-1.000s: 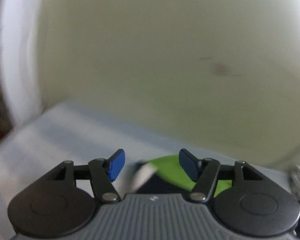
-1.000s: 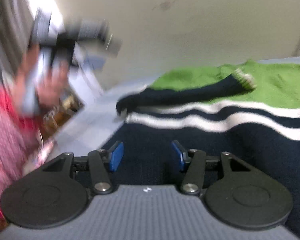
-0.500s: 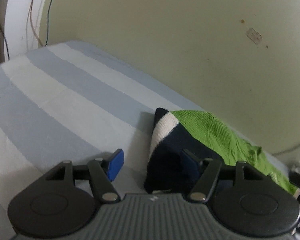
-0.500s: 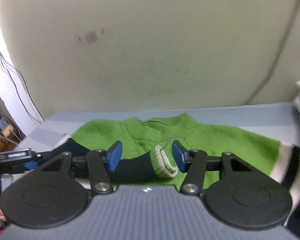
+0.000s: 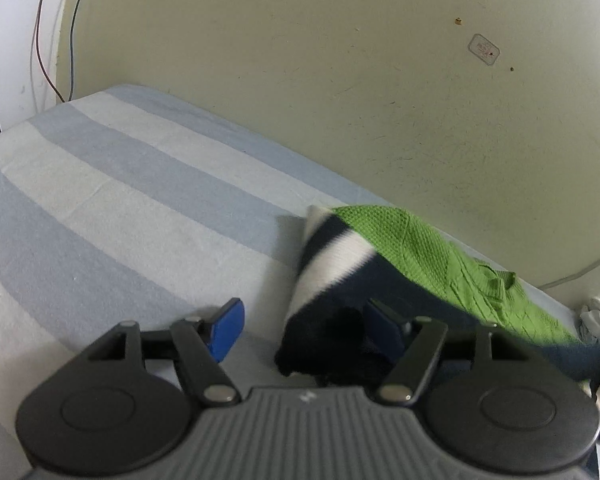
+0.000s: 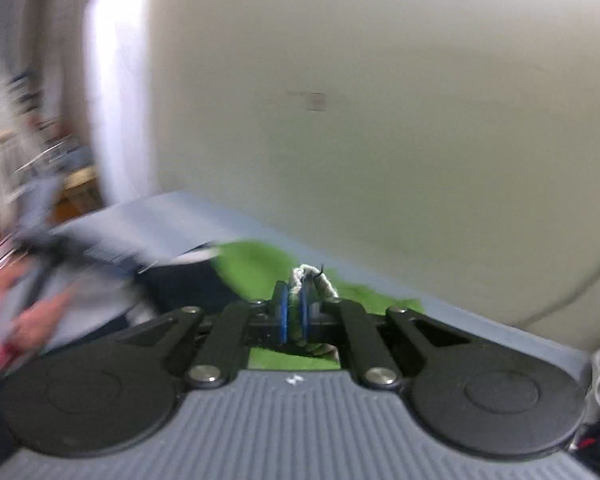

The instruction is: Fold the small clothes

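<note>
Pinching the pale ribbed cuff [image 6: 315, 278] of the sweater, the right gripper [image 6: 294, 317] is showing its blue pads closed tight on the knit, cuff end poking up at 12 o'clock past the fingertips. Green sweater body [image 6: 260, 260] is lying beyond, toward 11 o'clock, on the striped bedsheet [image 6: 172, 216]; frame is blurring heavily. A person's hand [image 6: 24, 312] is smearing across at 9 o'clock.

Left gripper [image 5: 304, 326] jaws are opening, standing wide apart. The navy edge of the sweater [image 5: 332, 272] is sitting between them, close against the right pad; whether it touches, cannot tell. Left pad [image 5: 228, 324] is hanging clear over the bedsheet [image 5: 120, 208]. Sweater is running from 6 toward 3 o'clock, the green part [image 5: 432, 248] lying near the wall [image 5: 340, 60].
</note>
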A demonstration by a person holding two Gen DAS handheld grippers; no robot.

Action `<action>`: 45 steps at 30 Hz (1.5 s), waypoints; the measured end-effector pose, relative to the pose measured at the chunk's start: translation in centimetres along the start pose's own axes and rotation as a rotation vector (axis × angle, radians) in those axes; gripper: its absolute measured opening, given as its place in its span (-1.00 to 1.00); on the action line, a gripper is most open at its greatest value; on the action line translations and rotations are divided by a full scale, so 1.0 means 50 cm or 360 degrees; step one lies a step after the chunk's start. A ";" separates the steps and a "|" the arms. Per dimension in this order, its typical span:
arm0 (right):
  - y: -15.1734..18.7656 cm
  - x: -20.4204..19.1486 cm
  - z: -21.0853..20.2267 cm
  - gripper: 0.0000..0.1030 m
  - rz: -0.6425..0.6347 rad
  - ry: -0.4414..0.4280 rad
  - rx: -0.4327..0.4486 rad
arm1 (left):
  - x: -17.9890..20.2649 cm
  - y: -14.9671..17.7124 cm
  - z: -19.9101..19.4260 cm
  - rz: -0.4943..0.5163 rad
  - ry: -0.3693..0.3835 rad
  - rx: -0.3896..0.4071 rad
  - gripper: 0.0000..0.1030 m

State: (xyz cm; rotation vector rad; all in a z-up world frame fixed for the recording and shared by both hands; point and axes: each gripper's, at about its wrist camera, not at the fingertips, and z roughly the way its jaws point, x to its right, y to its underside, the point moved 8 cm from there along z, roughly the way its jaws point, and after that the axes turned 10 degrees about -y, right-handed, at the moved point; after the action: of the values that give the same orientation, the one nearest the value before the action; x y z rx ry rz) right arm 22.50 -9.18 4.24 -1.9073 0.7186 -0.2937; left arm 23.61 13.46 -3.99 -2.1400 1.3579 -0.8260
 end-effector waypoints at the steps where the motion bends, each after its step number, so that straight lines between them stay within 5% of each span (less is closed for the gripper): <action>1: 0.021 -0.018 -0.020 -0.79 -0.0034 -0.0070 -0.0054 | -0.001 0.000 0.000 -0.0004 0.0000 -0.0001 0.36; 5: 0.117 -0.034 -0.070 -0.39 -0.0053 -0.0009 -0.0247 | 0.002 0.001 -0.001 -0.0010 0.0008 -0.0001 0.45; 10: 0.144 0.032 -0.114 -0.05 0.0402 0.0140 -0.0058 | 0.004 0.004 -0.005 0.0009 0.0002 0.0003 0.45; 14: 0.159 0.047 -0.072 -0.05 0.0667 0.0103 -0.0037 | 0.003 0.002 -0.008 0.0006 0.0007 0.0007 0.45; 19: 0.161 0.020 -0.025 -0.06 0.0640 0.0112 -0.0056 | 0.003 0.003 -0.004 0.0010 0.0003 -0.0001 0.45; 22: 0.146 0.000 -0.019 -0.08 0.0538 0.0095 -0.0052 | 0.005 0.003 -0.005 0.0023 -0.0002 0.0000 0.46; 28: 0.151 -0.080 0.005 -0.84 0.0266 -0.0083 -0.0234 | 0.005 0.001 -0.006 0.0033 -0.0014 -0.0008 0.46; 35: 0.220 -0.211 -0.018 -0.85 -0.0122 -0.0254 -0.0506 | -0.010 -0.002 -0.011 0.0049 -0.0086 -0.0017 0.47; 45: 0.126 -0.057 -0.059 -0.70 0.0429 0.0013 -0.0061 | -0.035 -0.012 -0.022 0.0054 -0.0147 -0.0011 0.47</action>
State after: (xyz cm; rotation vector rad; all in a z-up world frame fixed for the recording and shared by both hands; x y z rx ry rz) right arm 16.53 -11.50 0.25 -1.8190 0.9811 -0.1191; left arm 22.63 15.20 -3.21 -2.1271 1.3480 -0.7014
